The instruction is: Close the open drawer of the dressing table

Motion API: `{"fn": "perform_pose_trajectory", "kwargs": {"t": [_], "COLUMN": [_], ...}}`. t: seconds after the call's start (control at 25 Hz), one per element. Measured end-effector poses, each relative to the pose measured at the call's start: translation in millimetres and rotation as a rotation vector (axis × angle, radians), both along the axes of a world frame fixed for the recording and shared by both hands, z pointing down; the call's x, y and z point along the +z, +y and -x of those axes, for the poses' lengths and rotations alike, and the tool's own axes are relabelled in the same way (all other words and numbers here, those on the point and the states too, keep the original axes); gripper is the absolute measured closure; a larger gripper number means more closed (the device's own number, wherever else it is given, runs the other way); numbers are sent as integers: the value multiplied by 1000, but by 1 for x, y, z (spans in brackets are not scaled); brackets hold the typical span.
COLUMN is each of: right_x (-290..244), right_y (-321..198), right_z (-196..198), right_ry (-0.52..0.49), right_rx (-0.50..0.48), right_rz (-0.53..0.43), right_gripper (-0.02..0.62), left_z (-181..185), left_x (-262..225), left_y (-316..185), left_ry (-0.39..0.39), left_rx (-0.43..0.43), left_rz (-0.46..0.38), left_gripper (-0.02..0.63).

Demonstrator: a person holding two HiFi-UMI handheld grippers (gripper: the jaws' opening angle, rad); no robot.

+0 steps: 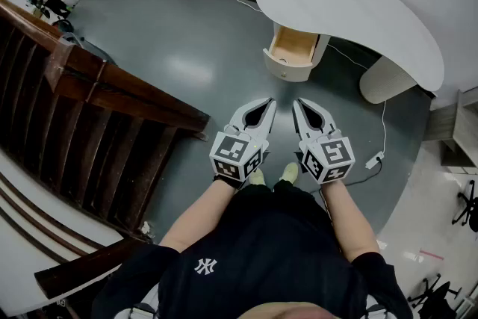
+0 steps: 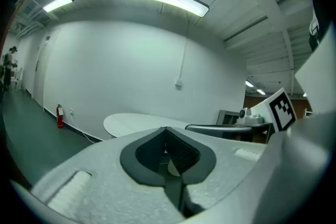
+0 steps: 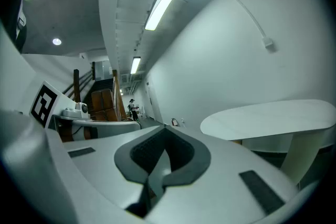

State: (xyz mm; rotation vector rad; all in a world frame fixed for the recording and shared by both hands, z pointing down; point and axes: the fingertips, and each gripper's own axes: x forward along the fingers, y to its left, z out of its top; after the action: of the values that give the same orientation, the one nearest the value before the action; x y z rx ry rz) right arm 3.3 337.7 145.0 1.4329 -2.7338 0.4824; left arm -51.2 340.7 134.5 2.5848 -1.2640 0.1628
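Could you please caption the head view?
Left gripper and right gripper, both shut, face the dressing table and its open drawer.

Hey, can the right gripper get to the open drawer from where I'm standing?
Probably not yet: the right gripper hangs well short of the drawer, with bare floor between them. Nothing blocks the way, so stepping forward should do.

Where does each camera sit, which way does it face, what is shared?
Head view: on the person's head, facing steeply down at the dressing table and open drawer; left gripper, right gripper, forearms, torso show.
Left gripper view: on the left gripper, facing along its shut jaws toward the table; right gripper's marker cube shows.
Right gripper view: likewise on the right gripper, jaws shut; left gripper's marker cube shows.
Shared: all three show the table.
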Motion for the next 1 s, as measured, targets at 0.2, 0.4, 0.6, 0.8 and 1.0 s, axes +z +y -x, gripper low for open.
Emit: {"fn": "perform_pose_trajectory", "kwargs": {"t": [0.2,0.4,0.6,0.8,1.0], "right_x": [4,11,30,53,67], "right_y": [-2,-6,-12,-20,-33], "right_z": [-14,-24,-31,-34,-37], "right_ry": [-4,-14,-31,-6,6], "right_rx": [-8,-27,-55,-55,-47], "right_rz": [3,16,47,79,105], "right_gripper": [580,580,580,580,580], "left_z": [-17,-30,-38,-41,-45], "left_x": [4,9,21,30,40], "left_y": [0,-4,-16,-25,-41], "left_ry": [-2,-13,-24,-33,-38], "left_rx": [-5,-7,-20,-21,-17], "left_rz": [4,15,26,27,37], "left_gripper": [595,595,595,595,595]}}
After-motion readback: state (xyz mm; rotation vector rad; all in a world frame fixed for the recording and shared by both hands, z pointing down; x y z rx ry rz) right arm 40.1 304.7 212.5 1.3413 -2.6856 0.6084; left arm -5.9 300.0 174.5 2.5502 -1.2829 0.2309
